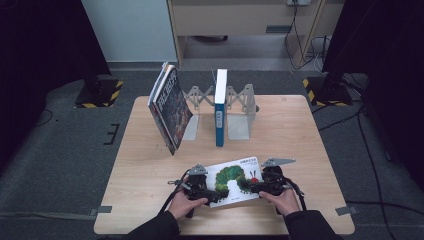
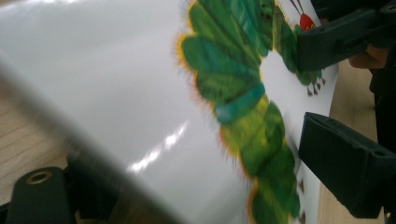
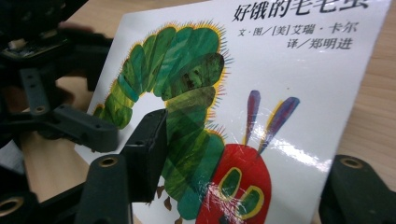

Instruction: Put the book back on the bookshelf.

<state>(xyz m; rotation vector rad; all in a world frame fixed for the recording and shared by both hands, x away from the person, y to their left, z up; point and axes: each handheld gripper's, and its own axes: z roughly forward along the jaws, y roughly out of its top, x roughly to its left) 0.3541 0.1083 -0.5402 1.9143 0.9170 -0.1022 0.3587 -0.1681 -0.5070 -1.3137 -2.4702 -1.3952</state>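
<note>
Caterpillar book (image 1: 235, 179) is held flat at near edge of wooden table (image 1: 300, 135), betw. both grippers. Left gripper (image 1: 212, 194) is clamped on its left edge, right gripper (image 1: 256, 187) on its right edge. Two more books are stood in metal rack (image 1: 239, 107) further back.

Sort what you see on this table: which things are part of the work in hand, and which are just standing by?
In use:
caterpillar book
left gripper
right gripper

Standing by:
blue book, upright in the folding rack
dark book, leaning at the rack's left end
table
</note>
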